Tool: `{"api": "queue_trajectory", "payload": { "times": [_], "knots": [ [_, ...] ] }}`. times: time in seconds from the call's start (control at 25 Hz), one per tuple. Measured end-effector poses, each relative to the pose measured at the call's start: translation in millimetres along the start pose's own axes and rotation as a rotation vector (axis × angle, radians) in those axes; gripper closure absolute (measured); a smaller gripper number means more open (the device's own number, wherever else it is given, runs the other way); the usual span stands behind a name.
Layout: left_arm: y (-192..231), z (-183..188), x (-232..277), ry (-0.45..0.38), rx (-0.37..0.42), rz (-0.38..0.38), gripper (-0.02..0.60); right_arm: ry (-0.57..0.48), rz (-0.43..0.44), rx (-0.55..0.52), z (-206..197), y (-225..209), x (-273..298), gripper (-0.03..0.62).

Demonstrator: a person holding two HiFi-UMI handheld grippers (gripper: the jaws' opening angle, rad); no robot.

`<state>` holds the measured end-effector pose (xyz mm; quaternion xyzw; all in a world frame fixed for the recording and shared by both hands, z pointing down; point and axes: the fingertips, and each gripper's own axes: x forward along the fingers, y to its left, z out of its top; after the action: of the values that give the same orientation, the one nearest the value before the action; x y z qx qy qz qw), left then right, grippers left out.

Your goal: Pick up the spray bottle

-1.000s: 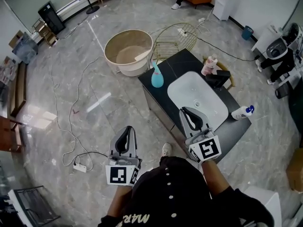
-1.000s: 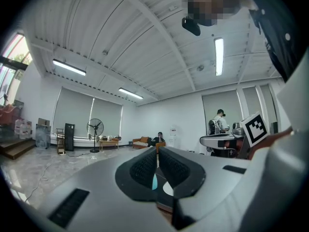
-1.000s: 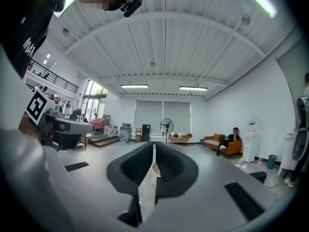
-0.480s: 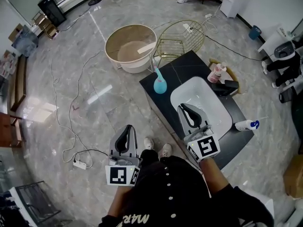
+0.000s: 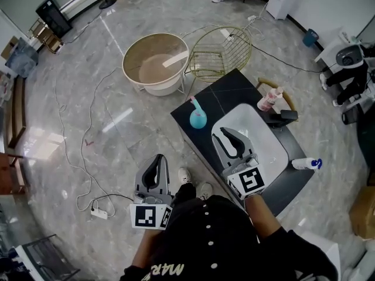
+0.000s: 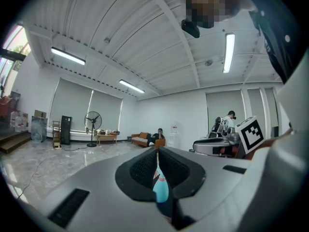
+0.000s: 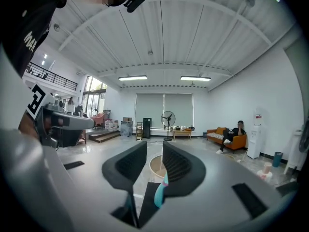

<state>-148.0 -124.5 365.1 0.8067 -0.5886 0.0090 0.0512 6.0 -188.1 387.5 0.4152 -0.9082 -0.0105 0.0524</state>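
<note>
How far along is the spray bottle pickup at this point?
Done: nothing yet. The teal spray bottle stands untouched on the black counter, beside the sink. In hand: the right gripper hovers over the sink, jaws opening with nothing between them. The left gripper is shut and empty, off the counter. Left: reach, close on the bottle, lift.

Person in black top [image 5: 218,247], row of small white buttons [image 5: 206,228] down its front, white lettering [image 5: 167,269] across the chest, black sleeves [image 5: 288,243] stopping short of the wrists, pale shoes [image 5: 204,188], small black camera [image 6: 190,27] worn at the head.
</note>
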Motion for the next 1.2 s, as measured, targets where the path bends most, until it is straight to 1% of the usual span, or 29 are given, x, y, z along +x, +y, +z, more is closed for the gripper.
{"api": "queue_trajectory", "payload": {
  "times": [0.12,0.24,0.36,0.52,0.68,0.84,1.08,1.12,1.2],
  "knots": [
    [7.7,-5.9,14.9,0.012,-0.013,-0.018,0.561,0.039,0.006,0.014,-18.1,-5.2,25.4,0.479],
    [16.9,-19.3,28.1,0.031,-0.028,-0.034,0.561,0.078,0.009,0.022,-42.7,-11.6,56.1,0.433],
    [23.6,-40.2,27.3,0.088,-0.059,-0.032,0.561,0.133,0.014,0.043,-71.8,-13.5,76.1,0.397],
    [36.5,-68.0,29.2,0.153,-0.089,-0.021,0.561,0.193,0.016,0.044,-110.0,-21.7,106.2,0.351],
    [46.9,-91.0,30.8,0.211,-0.104,-0.019,0.561,0.212,0.002,0.042,-136.1,-30.8,134.4,0.327],
    [52.1,-112.1,32.4,0.263,-0.121,-0.019,0.561,0.226,-0.006,0.07,-161.9,-36.9,152.9,0.322],
    [60.2,-134.1,31.4,0.304,-0.147,-0.016,0.561,0.214,-0.026,0.08,-187.1,-41.4,176.6,0.326],
    [61.1,-136.0,31.5,0.303,-0.154,-0.016,0.561,0.204,-0.035,0.076,-187.5,-42.9,179.2,0.337],
    [62.9,-139.7,31.0,0.305,-0.162,-0.014,0.561,0.184,-0.054,0.067,-187.1,-45.8,182.8,0.408]
  ]
}}
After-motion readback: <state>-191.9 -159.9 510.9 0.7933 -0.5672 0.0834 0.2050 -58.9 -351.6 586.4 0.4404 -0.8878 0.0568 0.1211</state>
